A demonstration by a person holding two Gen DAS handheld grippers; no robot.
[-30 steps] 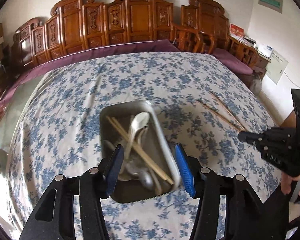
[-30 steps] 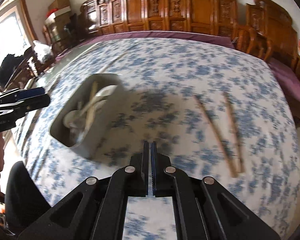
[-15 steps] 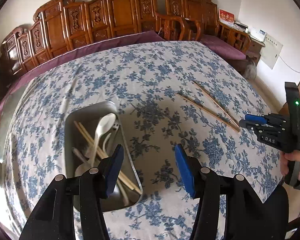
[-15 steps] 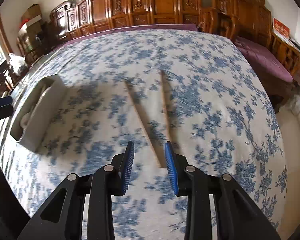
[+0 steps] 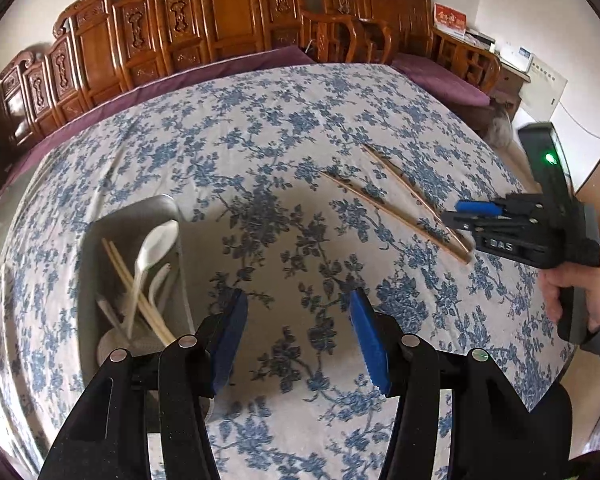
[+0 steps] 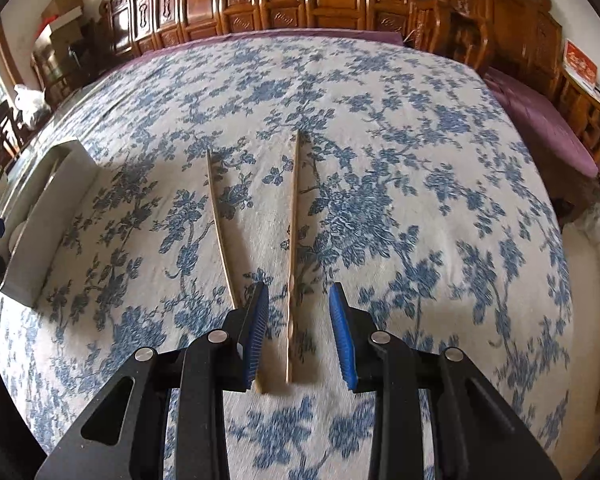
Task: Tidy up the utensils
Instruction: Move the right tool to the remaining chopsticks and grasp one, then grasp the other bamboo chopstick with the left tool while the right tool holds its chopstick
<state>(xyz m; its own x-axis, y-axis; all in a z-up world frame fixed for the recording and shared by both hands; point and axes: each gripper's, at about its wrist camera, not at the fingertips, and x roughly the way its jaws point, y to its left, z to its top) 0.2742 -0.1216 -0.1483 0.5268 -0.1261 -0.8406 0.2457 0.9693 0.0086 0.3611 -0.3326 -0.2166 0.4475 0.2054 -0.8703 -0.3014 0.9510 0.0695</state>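
Observation:
Two wooden chopsticks lie apart on the blue-flowered tablecloth: the right chopstick (image 6: 295, 224) runs between my right gripper's (image 6: 299, 300) open jaws, the left chopstick (image 6: 219, 224) passes just outside its left finger. In the left wrist view the chopsticks (image 5: 388, 208) lie at the right, with the right gripper (image 5: 466, 216) at their near ends. A metal tray (image 5: 88, 248) holds a white spoon (image 5: 154, 248), chopsticks and other utensils. My left gripper (image 5: 298, 320) is open and empty, right of the tray, above the cloth.
The tray also shows at the left edge of the right wrist view (image 6: 44, 216). Carved wooden chairs (image 5: 220, 24) line the far side of the table. A purple cloth edge (image 6: 540, 120) borders the tablecloth at the right.
My right gripper opened and moved right from the tray to straddle one chopstick's near end. My left gripper shifted right, off the tray.

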